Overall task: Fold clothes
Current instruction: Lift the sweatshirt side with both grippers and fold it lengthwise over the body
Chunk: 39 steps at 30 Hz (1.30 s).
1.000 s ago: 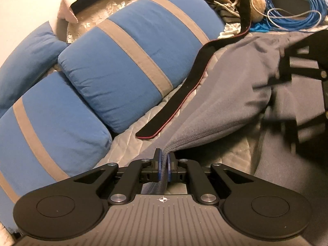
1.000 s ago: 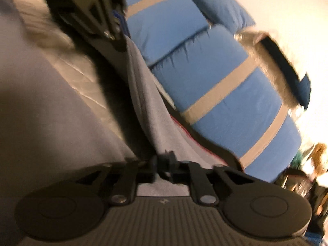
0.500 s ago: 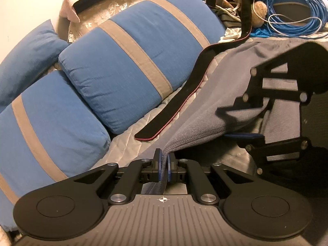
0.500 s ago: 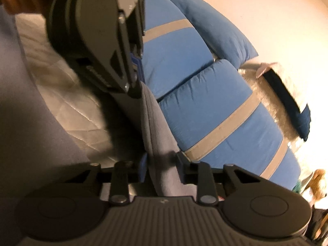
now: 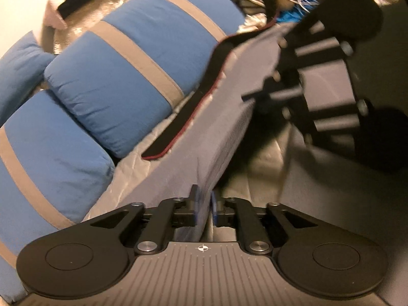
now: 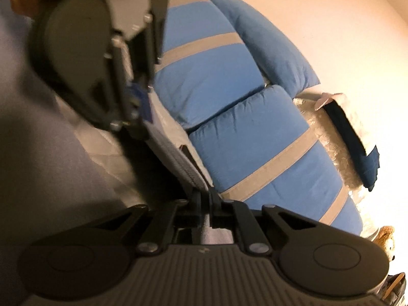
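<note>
Legible text, labels, brands, numbers: none. Only sign: small crosshair mark on left gripper (image 5: 204, 205) body, behind its fingers.

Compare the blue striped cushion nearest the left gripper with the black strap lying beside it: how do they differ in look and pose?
The striped cushion is plump and bright blue with grey bands; the black strap is thin, flat and dark with a red edge. The cushion sits propped at the back, while the strap trails along the grey garment. Both rest on the quilted bedding.
</note>
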### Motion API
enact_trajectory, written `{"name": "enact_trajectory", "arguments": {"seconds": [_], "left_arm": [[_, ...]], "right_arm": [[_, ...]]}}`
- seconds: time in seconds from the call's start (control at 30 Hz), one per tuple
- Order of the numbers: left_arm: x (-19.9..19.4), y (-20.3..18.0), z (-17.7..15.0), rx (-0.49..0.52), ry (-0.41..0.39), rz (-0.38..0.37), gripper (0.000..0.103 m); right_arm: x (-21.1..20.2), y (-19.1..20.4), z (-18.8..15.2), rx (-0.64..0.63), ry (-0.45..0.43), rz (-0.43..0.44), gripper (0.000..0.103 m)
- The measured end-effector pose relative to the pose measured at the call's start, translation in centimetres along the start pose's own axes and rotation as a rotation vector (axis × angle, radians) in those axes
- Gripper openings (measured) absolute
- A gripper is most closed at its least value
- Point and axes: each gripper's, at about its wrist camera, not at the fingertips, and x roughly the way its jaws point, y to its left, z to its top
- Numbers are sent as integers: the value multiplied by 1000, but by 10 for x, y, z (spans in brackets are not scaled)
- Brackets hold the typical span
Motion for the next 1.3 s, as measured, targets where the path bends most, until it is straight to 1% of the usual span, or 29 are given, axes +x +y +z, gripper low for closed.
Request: {"name": "enact_trajectory", "arguments": {"seconds": [0.03,0.07,0.13,0.33,0.43,0.47,0.6,0.73,0.8,0.9,0.93,0.97,1.03,1.07,1.2,1.23,1.27,1.3], "left_arm": [[-1,-1,-3,12,3,-5,30],[-4,0,-7,18,0,-13,37],[-9,1,-14,27,-5,-28,40],[-12,24,-31,-21,20,-7,40],[-8,35,-35,-56,51,14,40],[-7,39,-35,-62,57,12,40],[-3,49,-34,-96,76,-37,39],[5,52,-31,-107,94,-44,39],[9,52,-29,-110,101,-40,37],[8,50,-28,-99,93,-15,23],[8,49,-27,-93,87,-2,17],[6,47,-27,-81,79,20,13],[1,44,-26,-42,62,56,10],[-1,40,-26,-6,55,76,8],[-9,20,-27,160,37,169,7],[-9,20,-27,164,36,175,7],[-10,19,-27,167,34,180,7],[-11,19,-26,171,33,186,7]], "right_arm": [[0,0,-2,2,5,3,5],[-1,-1,-3,3,10,5,5],[0,-3,-6,13,22,6,6],[1,-8,-10,32,46,11,7],[0,-9,-10,40,49,11,6],[0,-9,-10,43,51,11,5],[-1,-10,-10,50,53,10,5],[-1,-11,-11,54,53,15,5],[-1,-11,-12,58,55,21,5],[-1,-12,-12,63,57,29,5],[0,-12,-12,65,58,32,5],[0,-12,-13,67,59,35,5],[0,-12,-13,71,61,40,5],[0,-12,-13,73,62,43,5],[1,-13,-14,81,65,55,5],[1,-13,-14,83,66,57,6],[1,-13,-14,90,70,59,21],[0,-12,-13,91,67,65,27]]}}
